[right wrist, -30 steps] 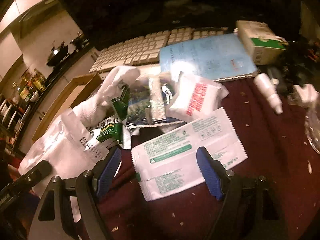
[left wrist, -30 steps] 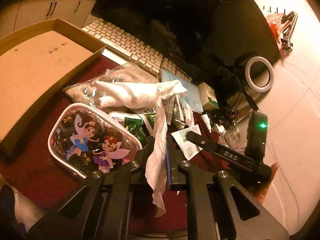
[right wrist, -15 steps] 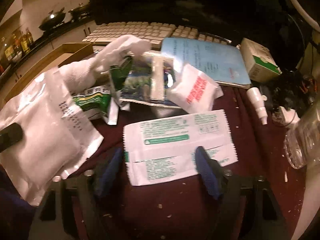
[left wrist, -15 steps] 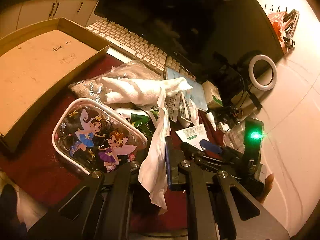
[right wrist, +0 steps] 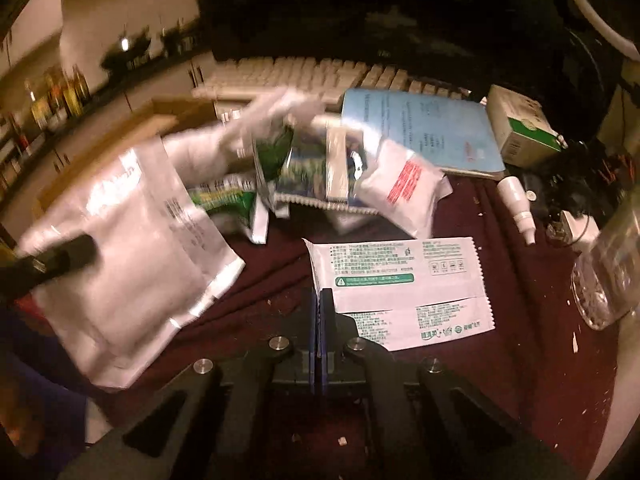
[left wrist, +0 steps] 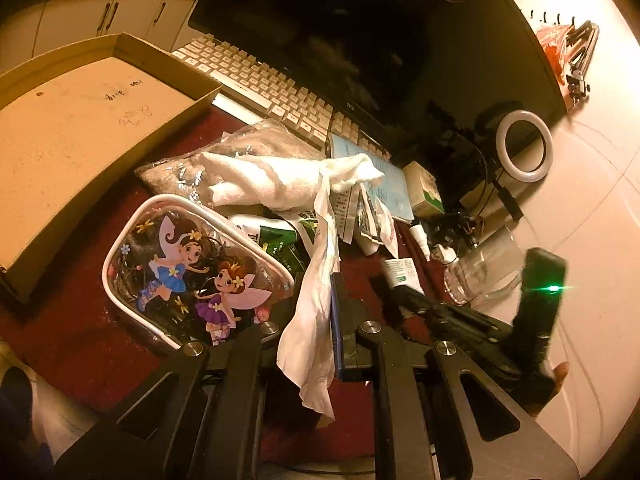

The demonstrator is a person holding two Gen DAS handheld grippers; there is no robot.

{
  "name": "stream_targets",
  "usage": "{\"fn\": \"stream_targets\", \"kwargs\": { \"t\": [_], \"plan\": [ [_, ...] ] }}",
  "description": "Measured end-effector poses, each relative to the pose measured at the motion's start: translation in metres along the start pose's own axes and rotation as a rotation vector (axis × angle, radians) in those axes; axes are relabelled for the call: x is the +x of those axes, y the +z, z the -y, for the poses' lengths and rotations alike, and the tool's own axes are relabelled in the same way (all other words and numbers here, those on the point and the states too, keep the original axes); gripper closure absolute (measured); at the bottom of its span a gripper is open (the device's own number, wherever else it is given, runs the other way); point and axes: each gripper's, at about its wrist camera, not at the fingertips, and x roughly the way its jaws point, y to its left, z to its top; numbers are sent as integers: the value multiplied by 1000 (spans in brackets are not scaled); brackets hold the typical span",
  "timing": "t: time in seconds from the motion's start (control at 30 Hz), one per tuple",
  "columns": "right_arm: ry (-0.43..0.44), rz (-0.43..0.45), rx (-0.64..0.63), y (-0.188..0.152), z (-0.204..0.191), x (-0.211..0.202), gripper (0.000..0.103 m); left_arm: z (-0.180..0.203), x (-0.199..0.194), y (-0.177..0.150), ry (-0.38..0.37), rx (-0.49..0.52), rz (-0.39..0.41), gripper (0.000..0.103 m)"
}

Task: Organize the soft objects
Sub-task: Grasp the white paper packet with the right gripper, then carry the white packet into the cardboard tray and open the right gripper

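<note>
Left wrist view first: my left gripper (left wrist: 334,320) is clamped on a white pouch (left wrist: 316,312) hanging edge-on; cardboard box (left wrist: 80,120) lies up-left, open room past the fairy pouch (left wrist: 192,272).

Right wrist view: right gripper (right wrist: 320,320) is fully closed, apparently pinching the left edge of the wipes packet (right wrist: 404,284), long axis running rightward on the counter (right wrist: 540,360). Glass (right wrist: 608,276) crowds the right.

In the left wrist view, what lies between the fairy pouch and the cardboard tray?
Nothing: in the left wrist view only bare dark red cloth separates the fairy pouch from the cardboard tray.
</note>
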Motion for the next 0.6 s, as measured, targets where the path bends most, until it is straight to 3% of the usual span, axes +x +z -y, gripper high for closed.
{"fn": "stream_targets", "kwargs": {
  "t": [0.3, 0.6],
  "plan": [
    [80, 183, 58, 21, -3, -47, 103, -3, -28, 16, -162, -78, 30, 95],
    [163, 278, 16, 58, -32, -65, 103, -28, -67, 28, -136, -136, 119, 95]
  ]
}}
